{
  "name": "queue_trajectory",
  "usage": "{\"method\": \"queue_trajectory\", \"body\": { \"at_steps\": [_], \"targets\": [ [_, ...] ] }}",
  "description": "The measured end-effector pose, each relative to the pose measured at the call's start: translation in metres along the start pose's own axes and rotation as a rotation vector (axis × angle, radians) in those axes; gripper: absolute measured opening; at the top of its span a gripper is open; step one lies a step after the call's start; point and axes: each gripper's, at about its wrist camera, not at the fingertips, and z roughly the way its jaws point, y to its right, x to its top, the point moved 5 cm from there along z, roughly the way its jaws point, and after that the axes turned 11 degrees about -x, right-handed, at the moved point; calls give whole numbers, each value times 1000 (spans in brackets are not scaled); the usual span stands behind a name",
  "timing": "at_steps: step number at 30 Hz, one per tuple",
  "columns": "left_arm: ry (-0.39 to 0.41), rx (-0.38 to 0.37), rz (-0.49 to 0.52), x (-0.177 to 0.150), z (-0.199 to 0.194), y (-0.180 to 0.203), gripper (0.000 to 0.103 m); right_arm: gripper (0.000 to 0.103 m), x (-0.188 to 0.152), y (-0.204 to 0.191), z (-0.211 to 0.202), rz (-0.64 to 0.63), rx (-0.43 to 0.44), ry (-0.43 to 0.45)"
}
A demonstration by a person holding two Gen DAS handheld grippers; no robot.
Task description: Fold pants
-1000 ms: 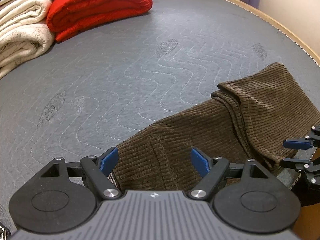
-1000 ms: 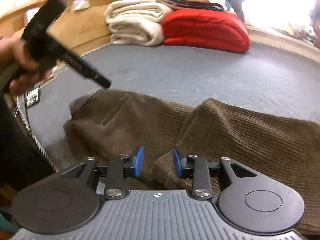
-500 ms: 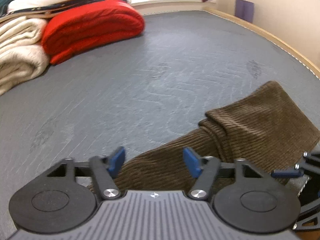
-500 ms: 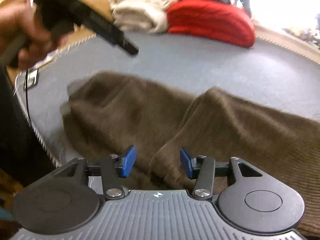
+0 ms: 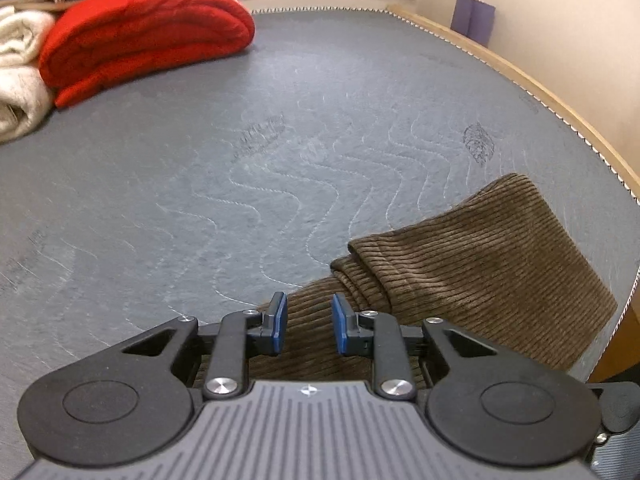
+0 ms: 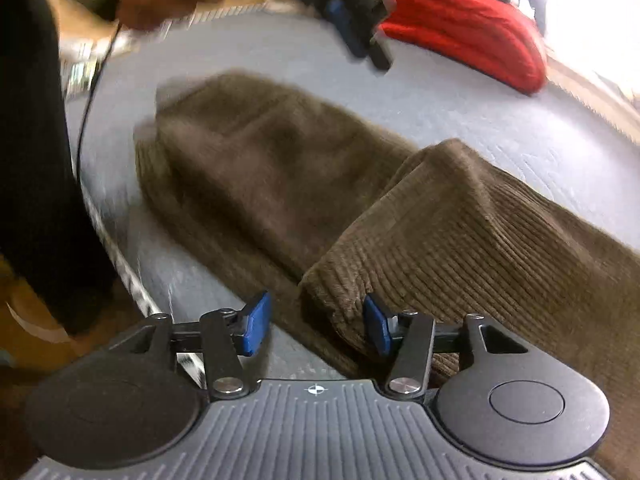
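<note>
Your left gripper (image 5: pixel 307 329) is closing above the brown corduroy pants (image 5: pixel 472 264) (no pinch yet), which lie along the near edge of the grey quilted mattress (image 5: pixel 240 152). Your right gripper (image 6: pixel 316 327) stands spread around a fold.

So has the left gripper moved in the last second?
Yes. The left gripper has slid toward the right, along the pants: the red blanket sits further left in its view. Its jaws are closing.

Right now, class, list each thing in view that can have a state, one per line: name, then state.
Pants: partly folded, one end doubled over, lying on the bed.
Red blanket: folded.
White blanket: folded, beside the red one.
Left gripper: closing, not yet gripping, pants between its jaws.
Right gripper: open, pants edge between its jaws.
</note>
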Motion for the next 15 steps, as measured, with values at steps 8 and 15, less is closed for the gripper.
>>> {"method": "queue_trajectory", "body": {
  "at_steps": [8,15],
  "targets": [
    [-45,-108,-53,6,36,14,27,53,-7,6,-5,15,20,-5],
    [-71,-190,19,10,56,45,27,51,-4,74,-39,350,-69,117]
  ]
}}
